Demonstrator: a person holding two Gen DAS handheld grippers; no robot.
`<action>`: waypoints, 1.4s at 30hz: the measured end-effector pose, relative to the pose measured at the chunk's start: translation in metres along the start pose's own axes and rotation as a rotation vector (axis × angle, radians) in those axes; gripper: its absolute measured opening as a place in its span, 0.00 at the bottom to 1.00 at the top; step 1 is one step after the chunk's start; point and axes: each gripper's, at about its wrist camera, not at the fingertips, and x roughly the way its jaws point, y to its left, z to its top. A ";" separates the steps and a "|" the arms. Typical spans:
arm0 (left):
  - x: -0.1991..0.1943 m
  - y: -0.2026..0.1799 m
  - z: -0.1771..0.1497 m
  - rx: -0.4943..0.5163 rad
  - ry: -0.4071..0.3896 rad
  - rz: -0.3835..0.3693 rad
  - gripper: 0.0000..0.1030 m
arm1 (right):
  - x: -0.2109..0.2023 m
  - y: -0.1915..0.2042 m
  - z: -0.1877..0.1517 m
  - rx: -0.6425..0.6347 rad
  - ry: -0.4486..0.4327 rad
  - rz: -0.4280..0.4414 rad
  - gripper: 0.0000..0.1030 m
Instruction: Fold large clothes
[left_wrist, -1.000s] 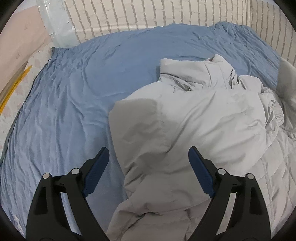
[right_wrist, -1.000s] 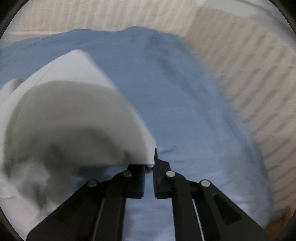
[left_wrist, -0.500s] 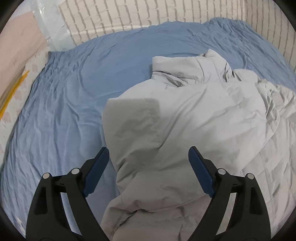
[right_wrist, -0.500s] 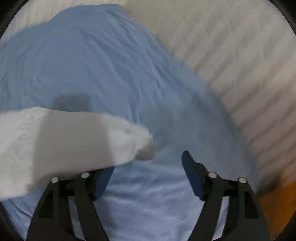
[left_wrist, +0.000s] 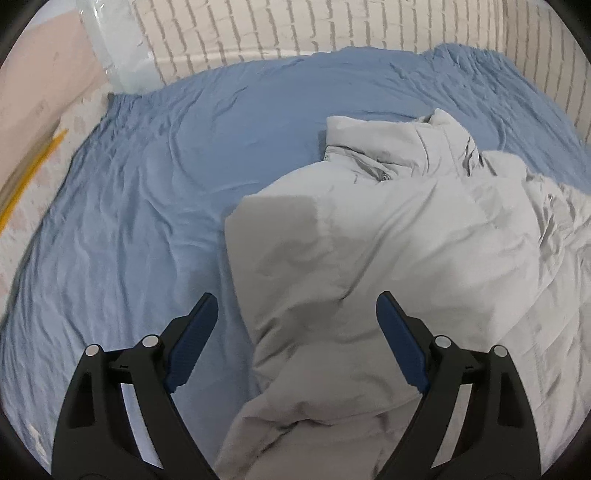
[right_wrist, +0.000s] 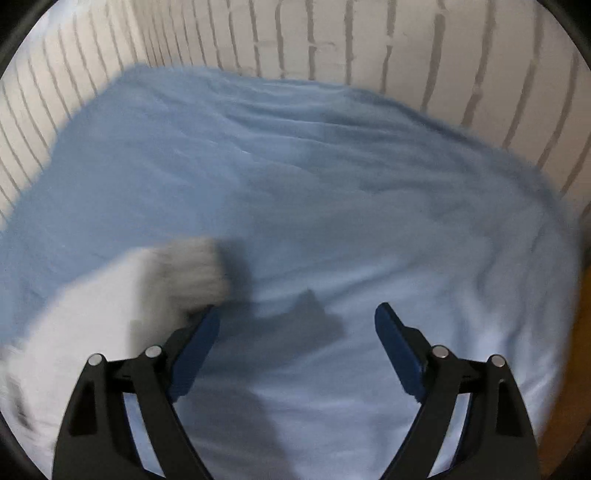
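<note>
Both jaws gape empty: puffy grey jacket (left_wrist: 388, 258) on wrinkled blue sheet (left_wrist: 147, 221).

Left tool (left_wrist: 295, 321) hangs over the bed, jaws spread wide, nothing pinched between the blue pads (left_wrist: 194, 341). Under it sprawls the pale grey puffy jacket (left_wrist: 388, 258), bunched up, collar (left_wrist: 417, 144) at the far end, quilted lining showing at the right. Its near fold lies below the gap between the jaws. The rumpled blue sheet (left_wrist: 147, 206) spreads out to the left. Behind the bed, a white brick-pattern wall (left_wrist: 295, 29); far left, a beige panel (left_wrist: 33, 92) and a yellow strip (left_wrist: 33, 173).
</note>
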 end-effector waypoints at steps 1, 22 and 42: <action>0.001 -0.002 0.000 0.001 0.000 0.000 0.85 | 0.003 0.003 -0.004 0.051 0.011 0.074 0.84; 0.009 0.000 -0.005 0.046 0.016 0.044 0.88 | 0.023 0.169 -0.083 -0.303 0.153 0.207 0.15; -0.029 0.033 -0.001 -0.025 -0.026 0.005 0.88 | -0.100 0.300 -0.161 -0.502 0.271 0.762 0.10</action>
